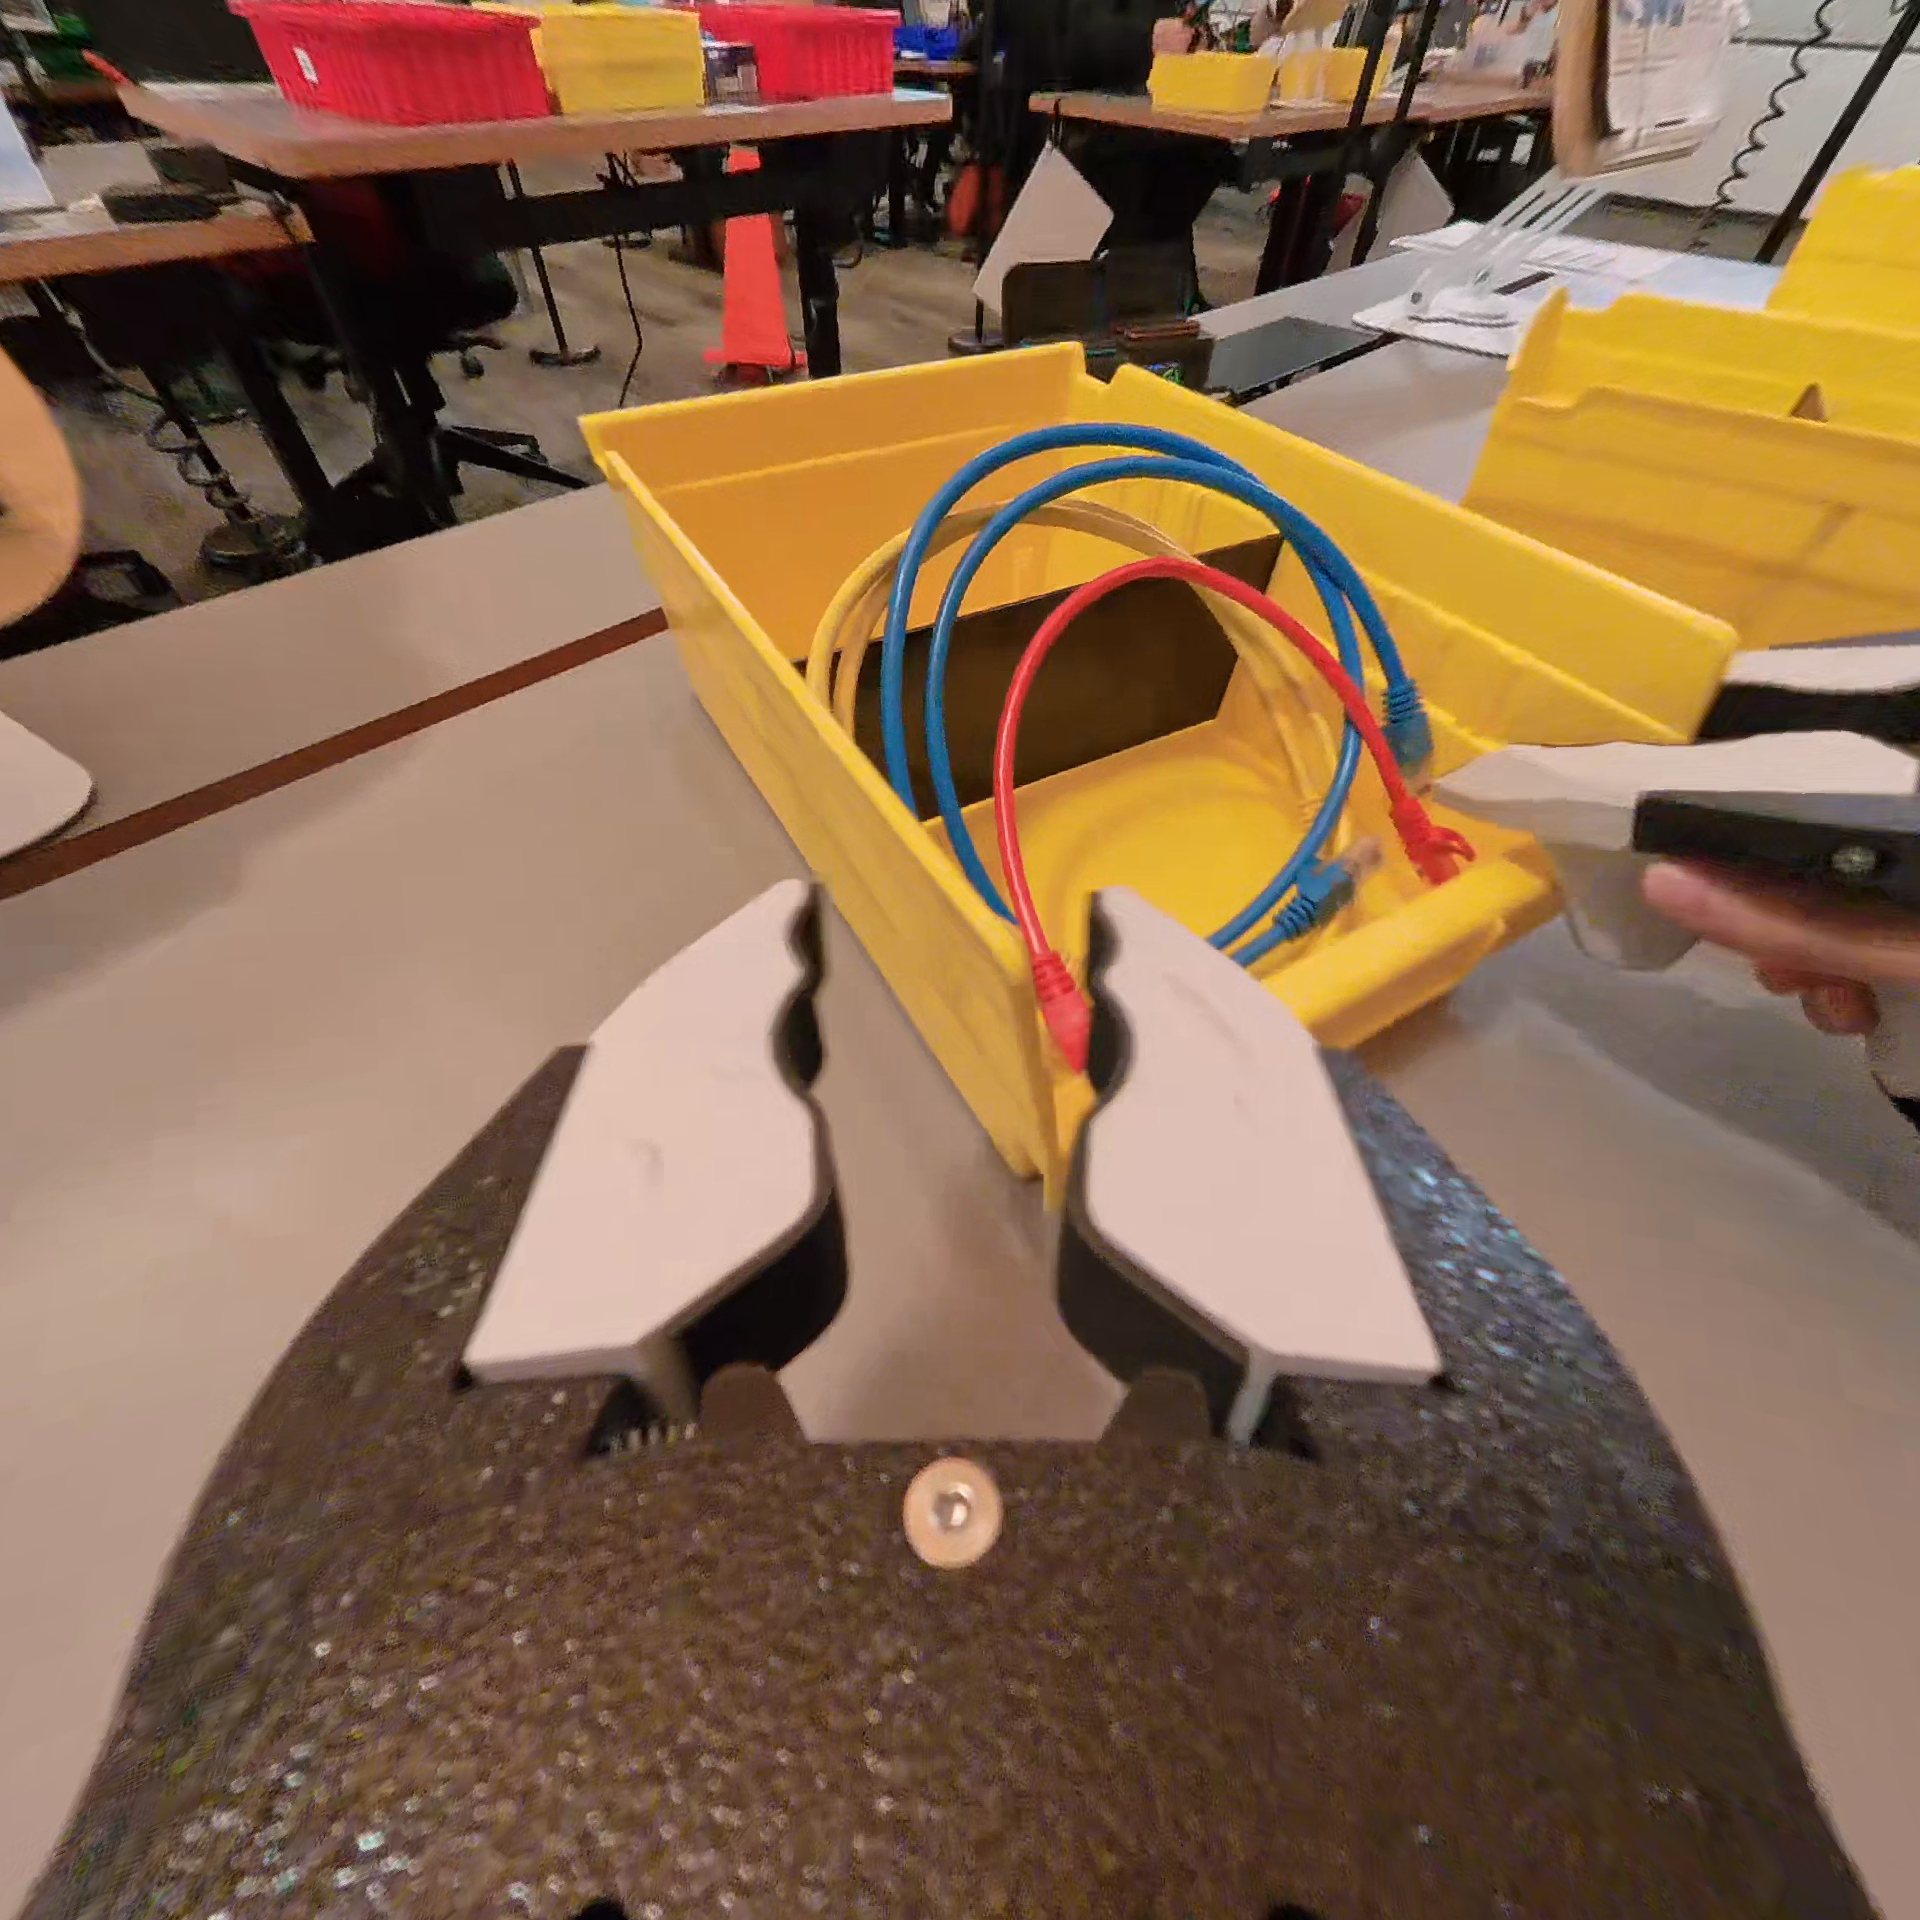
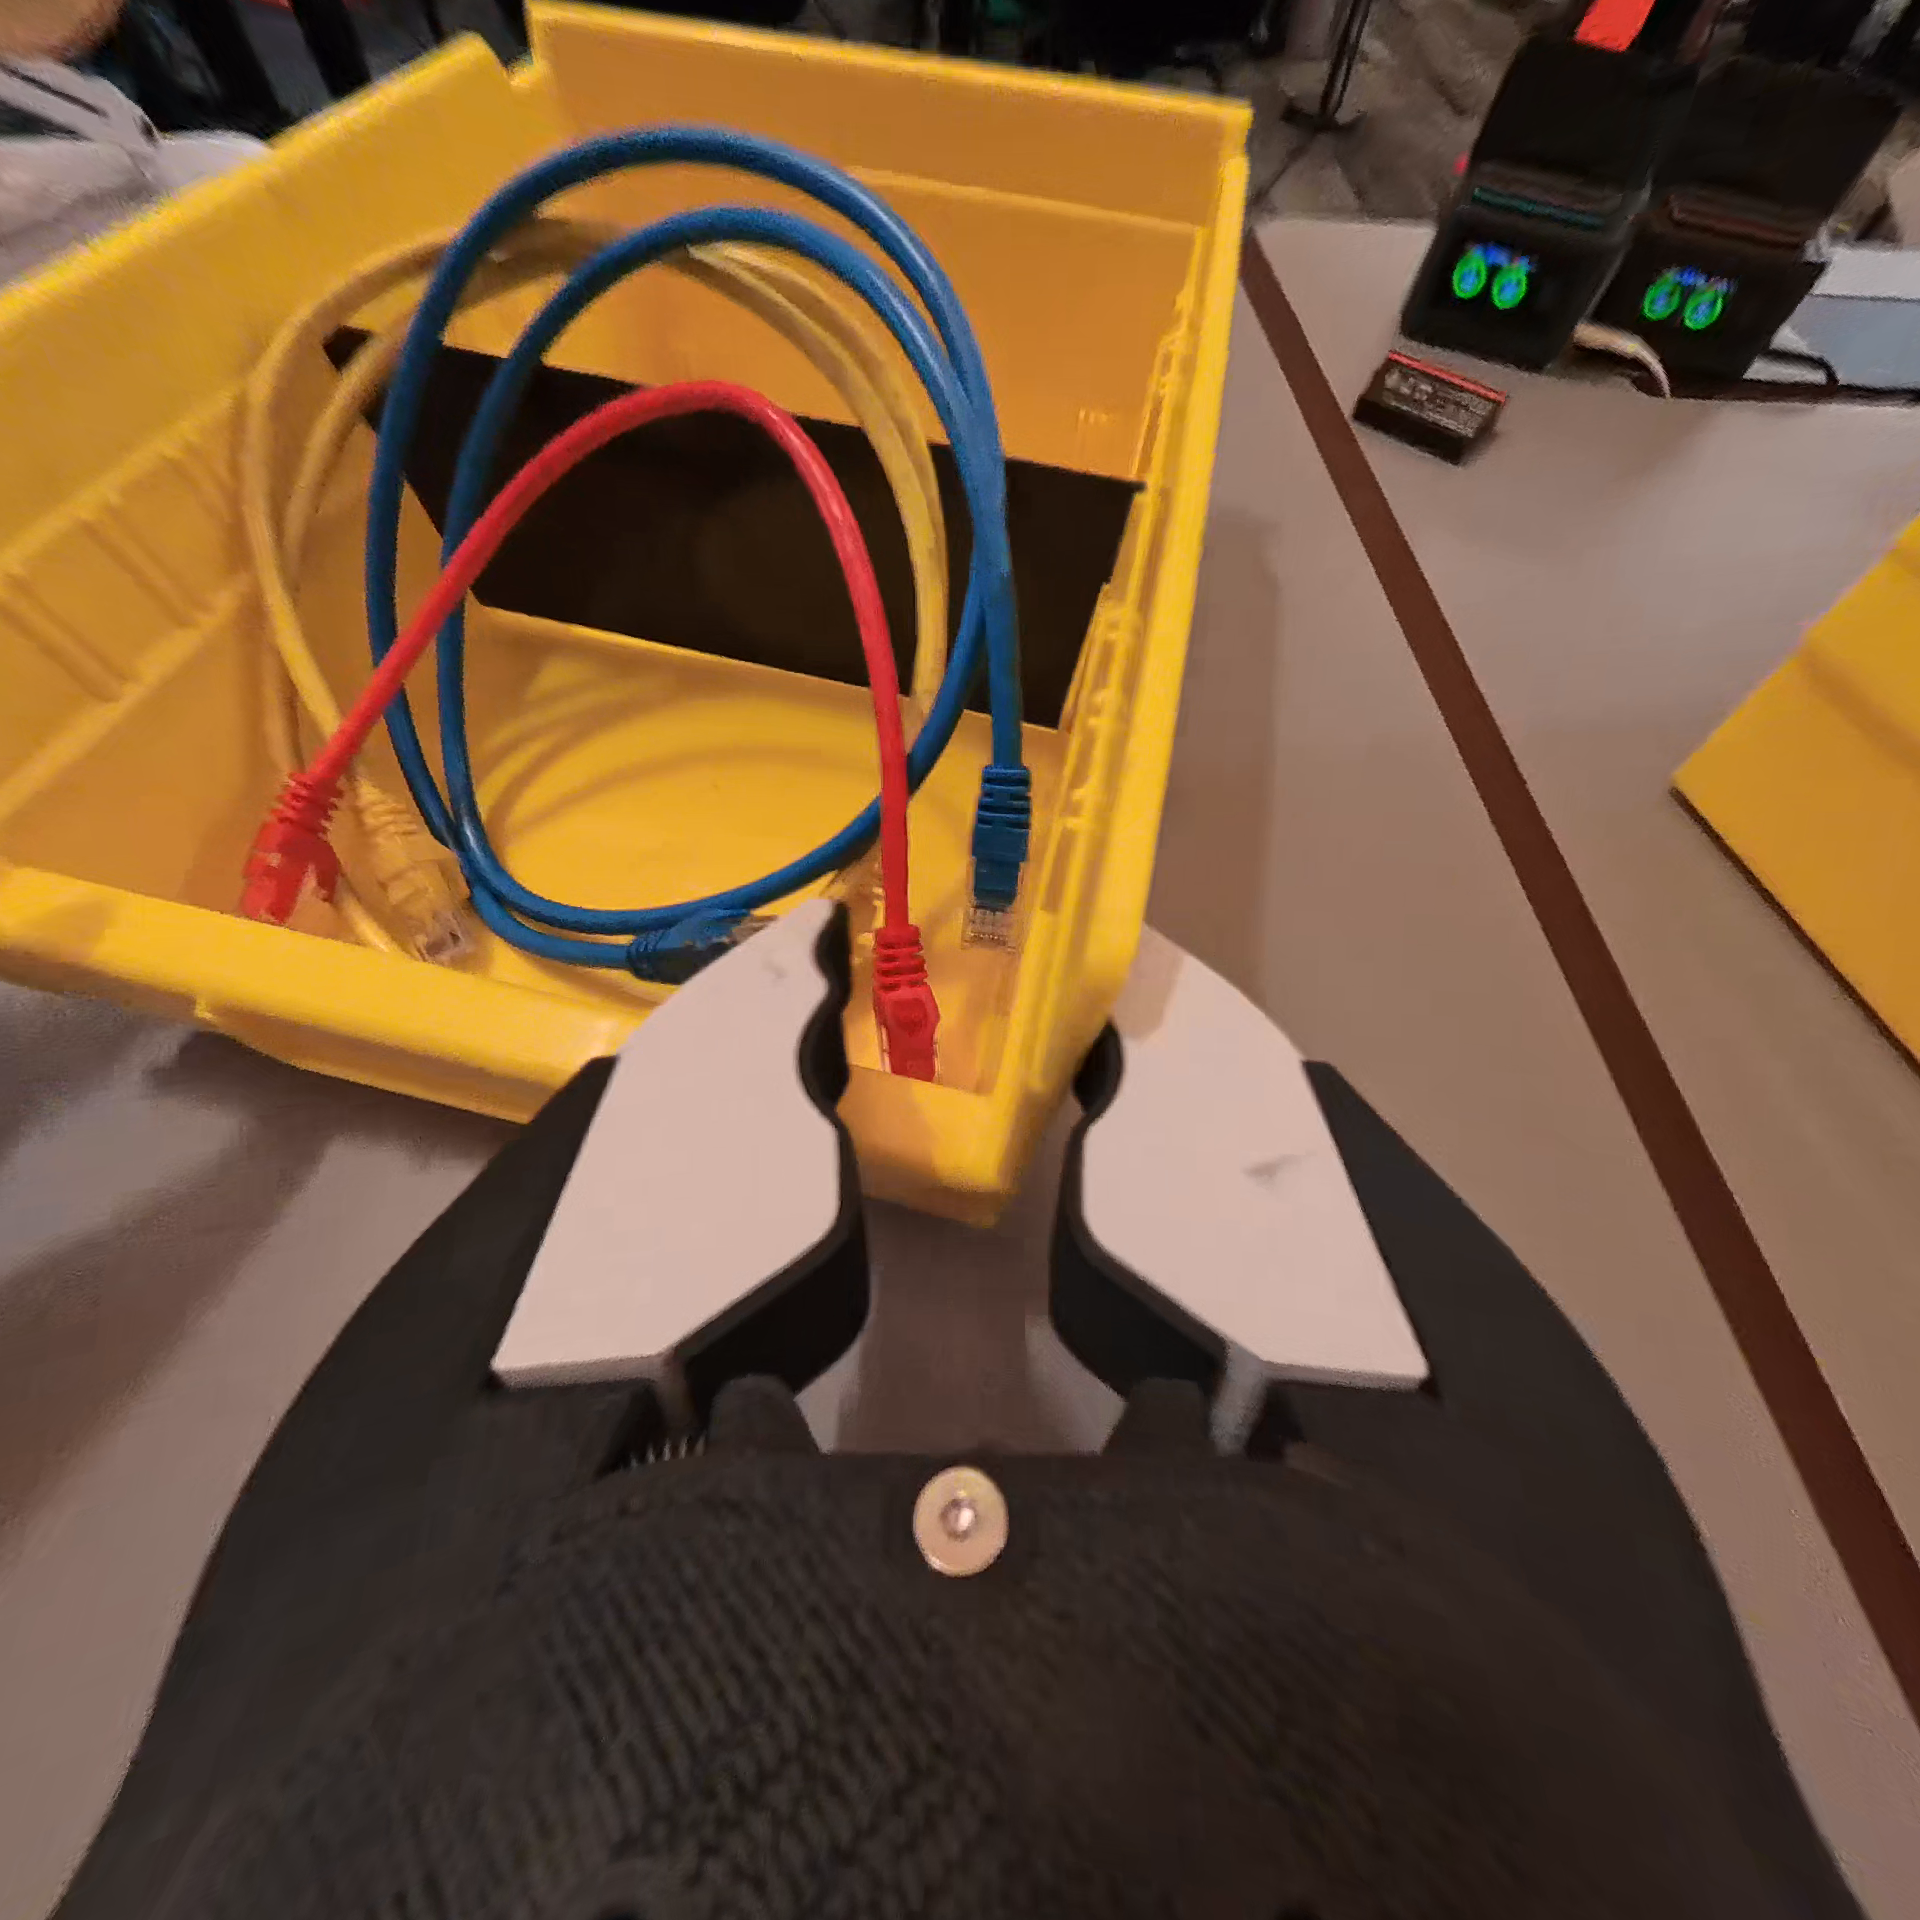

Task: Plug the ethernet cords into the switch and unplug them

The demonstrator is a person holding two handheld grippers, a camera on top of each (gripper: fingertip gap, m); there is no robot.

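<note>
A yellow bin [image 1: 831, 436] stands on the grey table and holds a red ethernet cord [image 1: 1174, 566], two blue cords [image 1: 1091, 442] and a pale yellow cord [image 1: 831, 623], looped over a black divider [image 1: 1091, 665]. My left gripper [image 1: 956, 935] is open and empty at the bin's near corner, with one red plug [image 1: 1060, 997] just beside its right finger. My right gripper [image 2: 987, 987] is open and empty, its fingers either side of a front corner of the bin [image 2: 935, 94], with a red plug [image 2: 904, 997] between them, untouched. It also shows in the left wrist view [image 1: 1579, 738]. I see no switch.
A second yellow bin [image 1: 1714, 468] lies to the right, also in the right wrist view [image 2: 1818, 748]. Two black devices with green lights [image 2: 1507, 270] stand at the far right. A person's hand [image 1: 1787, 935] holds the right gripper. An orange cone [image 1: 753, 281] and other tables stand behind.
</note>
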